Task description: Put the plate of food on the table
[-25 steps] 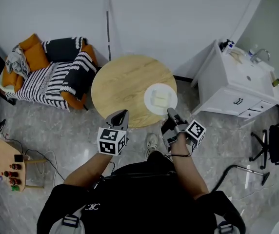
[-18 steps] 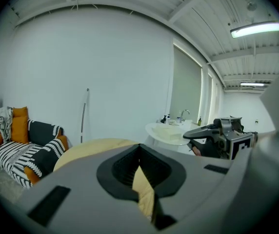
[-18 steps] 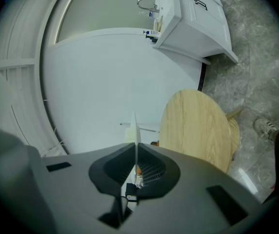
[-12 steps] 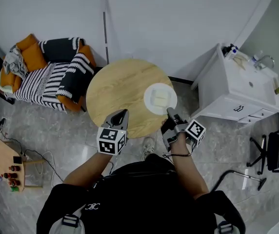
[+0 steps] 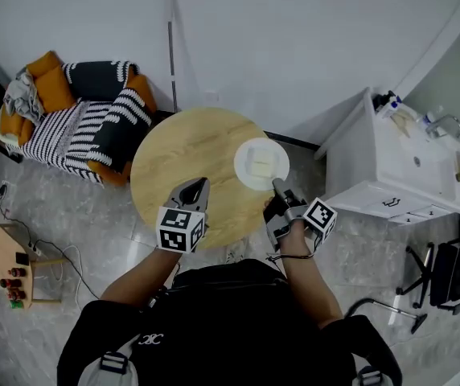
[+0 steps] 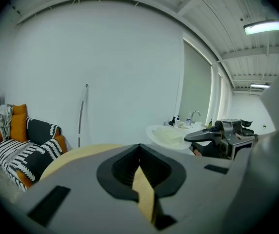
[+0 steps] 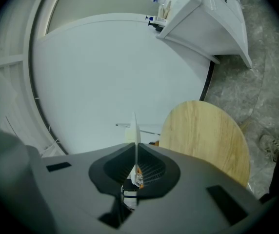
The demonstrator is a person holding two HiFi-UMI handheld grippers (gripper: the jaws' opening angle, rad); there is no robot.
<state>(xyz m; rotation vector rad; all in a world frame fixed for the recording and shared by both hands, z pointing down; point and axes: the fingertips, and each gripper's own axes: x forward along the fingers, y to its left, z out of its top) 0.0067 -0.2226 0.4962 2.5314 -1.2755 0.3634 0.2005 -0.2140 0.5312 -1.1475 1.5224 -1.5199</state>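
Note:
A white plate (image 5: 261, 163) with pale blocks of food hangs level over the right part of the round wooden table (image 5: 174, 163). My right gripper (image 5: 277, 185) is shut on the plate's near rim. In the right gripper view the plate (image 7: 135, 130) shows edge-on as a thin white line pinched at the right gripper (image 7: 135, 167), with the table (image 7: 208, 135) beyond. My left gripper (image 5: 195, 187) hovers over the table's near edge, shut and holding nothing. The left gripper view shows the left gripper (image 6: 140, 167), the table (image 6: 81, 155), the plate (image 6: 171, 136) and the right gripper (image 6: 222, 138).
A striped sofa with orange cushions (image 5: 77, 119) stands left of the table. A white cabinet with a sink (image 5: 391, 167) is close on the right. A thin pole (image 5: 170, 47) leans on the back wall. A small side table (image 5: 5, 256) sits at the left, a chair (image 5: 455, 268) at the right.
The person has moved forward: the table now lies nearer and further under both grippers, so the plate hangs further in over the tabletop. Both grippers keep their state.

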